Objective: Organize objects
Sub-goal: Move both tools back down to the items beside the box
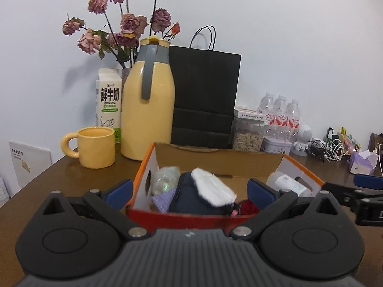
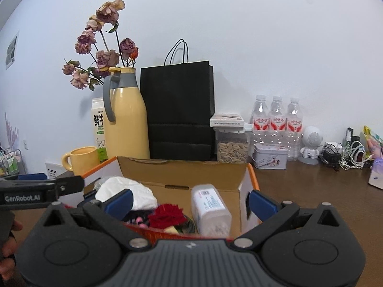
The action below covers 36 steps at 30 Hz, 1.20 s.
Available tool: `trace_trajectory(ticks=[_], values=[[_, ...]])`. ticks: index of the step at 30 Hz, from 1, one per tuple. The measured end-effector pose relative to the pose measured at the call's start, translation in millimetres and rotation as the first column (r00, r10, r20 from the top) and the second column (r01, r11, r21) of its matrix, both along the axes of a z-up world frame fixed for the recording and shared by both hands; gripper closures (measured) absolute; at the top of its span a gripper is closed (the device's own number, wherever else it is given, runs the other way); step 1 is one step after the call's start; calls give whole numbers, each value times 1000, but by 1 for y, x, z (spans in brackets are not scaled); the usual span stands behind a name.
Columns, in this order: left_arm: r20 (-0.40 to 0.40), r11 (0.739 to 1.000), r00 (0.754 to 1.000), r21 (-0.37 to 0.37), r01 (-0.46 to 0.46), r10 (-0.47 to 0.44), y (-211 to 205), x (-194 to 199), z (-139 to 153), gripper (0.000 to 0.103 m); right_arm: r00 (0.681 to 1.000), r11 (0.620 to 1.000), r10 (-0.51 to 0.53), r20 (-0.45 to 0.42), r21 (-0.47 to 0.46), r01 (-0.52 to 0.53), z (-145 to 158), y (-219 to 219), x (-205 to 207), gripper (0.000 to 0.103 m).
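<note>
Both grippers hover at the near edge of the open cardboard shoe-style box with orange-trimmed white sides [image 1: 216, 160], which stands on the brown wooden table [image 1: 71, 174] in front of the black paper carrier bag [image 1: 204, 95]

Left gripper [image 1: 189, 190]: jaws spread wide, blue pads either side of the box's left half, nothing between them. Right gripper [image 2: 190, 202]: likewise spread wide and empty, over the box's right half. Neither touches the contents as far as I can see

Box contents, loosely piled: white folded cloth [image 1: 213, 187] lying on top of a dark navy fabric pouch [image 1: 189, 198]; a clear crumpled plastic item [image 1: 165, 179] in the left corner; a lilac fabric scrap [image 1: 164, 198]; a red frilly fabric piece [image 2: 167, 216]; a clear rectangular tub with white label, apparently cotton swabs [image 2: 210, 209], leaning against the right wall

Judgement: the small loose things are gathered in the box so the table surface stays free; tall stable items sit at the back against the wall, namely the yellow thermos jug with grey handle [image 1: 147, 110], milk carton [image 1: 109, 100] and yellow ceramic mug [image 1: 97, 147], out of the working path

Judgement: the wide jaws suggest either a fresh release or readiness to reach in; the pictures do not settle which. The tub's tilt means it may topple if the box is nudged
</note>
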<state>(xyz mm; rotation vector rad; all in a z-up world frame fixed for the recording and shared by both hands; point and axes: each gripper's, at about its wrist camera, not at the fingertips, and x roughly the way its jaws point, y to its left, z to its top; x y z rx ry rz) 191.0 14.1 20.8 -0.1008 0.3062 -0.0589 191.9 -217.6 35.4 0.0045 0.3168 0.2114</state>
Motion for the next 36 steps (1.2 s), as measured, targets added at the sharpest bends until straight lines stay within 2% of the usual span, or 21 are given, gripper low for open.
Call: trace_trajectory(ticks=[7, 15, 24, 27, 32, 36], values=[[-47, 1000, 999, 13, -14, 15, 6, -18, -13, 0, 999, 999, -27, -36, -23, 26, -11, -24, -29, 0], [-83, 999, 996, 17, -39, 40, 12, -32, -19, 0, 992, 996, -59, -115, -71, 51, -31, -48, -49, 0], [-141, 998, 989, 42, -49, 55, 14, -37, -32, 0, 974, 992, -94, -208, -107, 73, -53, -65, -43, 0], [-150, 998, 987, 39, -54, 59, 15, -39, -34, 0, 970, 994, -61, -234, -102, 37, -56, -63, -41, 0], [-162, 998, 985, 37, -55, 60, 16, -39, -37, 0, 963, 993, -20, -269, -117, -12, -60, -54, -39, 5], [-166, 998, 985, 33, -52, 56, 16, -38, -38, 0, 956, 994, -5, -292, -107, -28, -62, -54, -35, 14]])
